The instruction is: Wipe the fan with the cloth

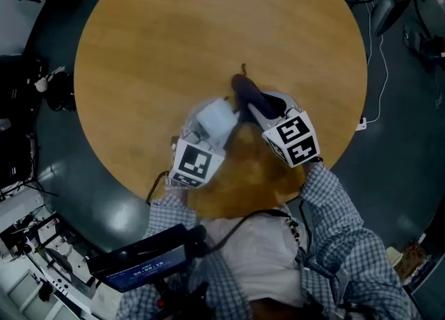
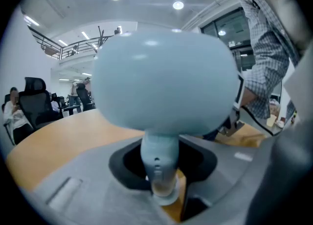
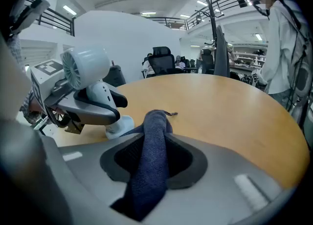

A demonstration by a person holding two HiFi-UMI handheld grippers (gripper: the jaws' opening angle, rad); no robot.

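A small pale-blue desk fan [image 1: 217,120] stands on the round wooden table [image 1: 174,33] near its front edge. My left gripper [image 1: 208,133] is shut on the fan's neck [image 2: 159,155]; the rounded back of the fan's head [image 2: 164,79] fills the left gripper view. In the right gripper view the fan [image 3: 90,70] faces left, its base on the table, with the left gripper [image 3: 93,107] round the neck. A dark blue cloth [image 3: 151,155] runs bunched between the jaws of my right gripper [image 3: 154,143], and its far end touches the table. The cloth [image 1: 247,92] lies just right of the fan.
The table's front edge is just below both grippers. A person [image 3: 279,43] stands beyond the table's right side by a coat rack [image 3: 215,28]. Office chairs [image 3: 161,57] stand at the far side. Cables [image 1: 379,68] trail on the dark floor.
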